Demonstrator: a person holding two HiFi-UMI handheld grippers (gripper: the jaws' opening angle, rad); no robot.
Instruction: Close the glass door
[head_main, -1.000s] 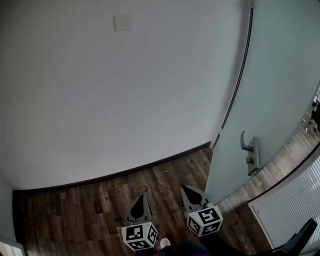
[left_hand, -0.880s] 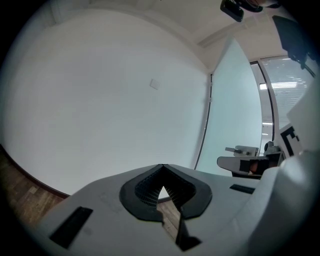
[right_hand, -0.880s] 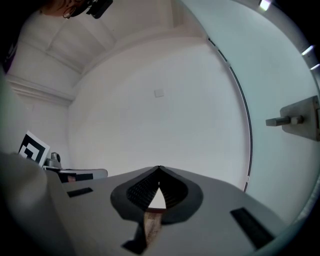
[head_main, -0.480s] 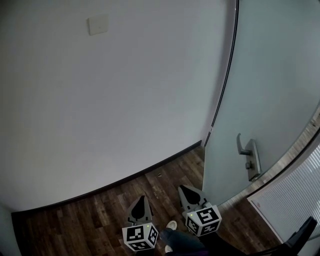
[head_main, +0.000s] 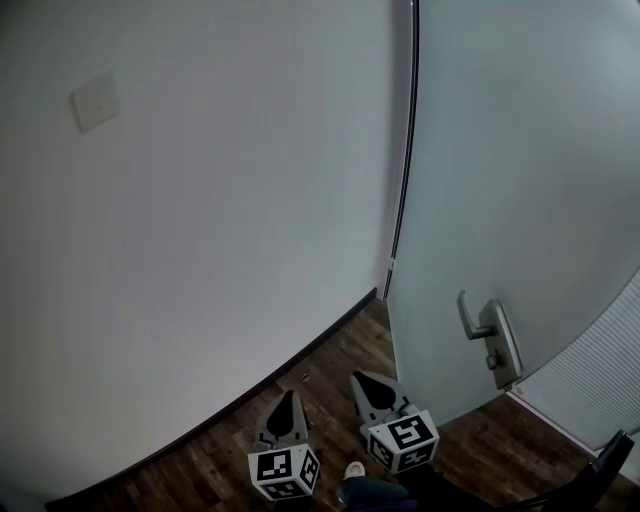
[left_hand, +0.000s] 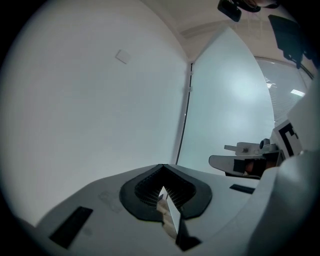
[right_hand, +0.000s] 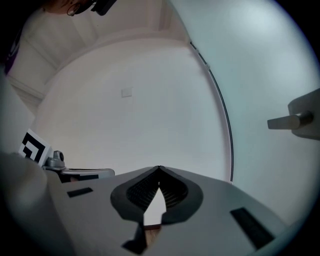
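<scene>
The frosted glass door (head_main: 520, 170) fills the head view from 12 to 4 o'clock and stands at an angle to the white wall (head_main: 200, 260). A dark line runs down where its edge meets that wall. Its metal lever handle (head_main: 478, 320) sits on a plate at about 4 o'clock, with nothing touching it. Low in the view, over the dark wood floor (head_main: 325, 365), the left gripper (head_main: 287, 396) is at 6 o'clock. The right gripper (head_main: 358, 378) is just beside it toward 5 o'clock. Both point at the foot of the wall. Each one's fingers are clenched tip to tip with nothing between them. The right gripper is nearer the door but apart from it. A switch plate (head_main: 97, 101) sits on the wall at 10 o'clock
</scene>
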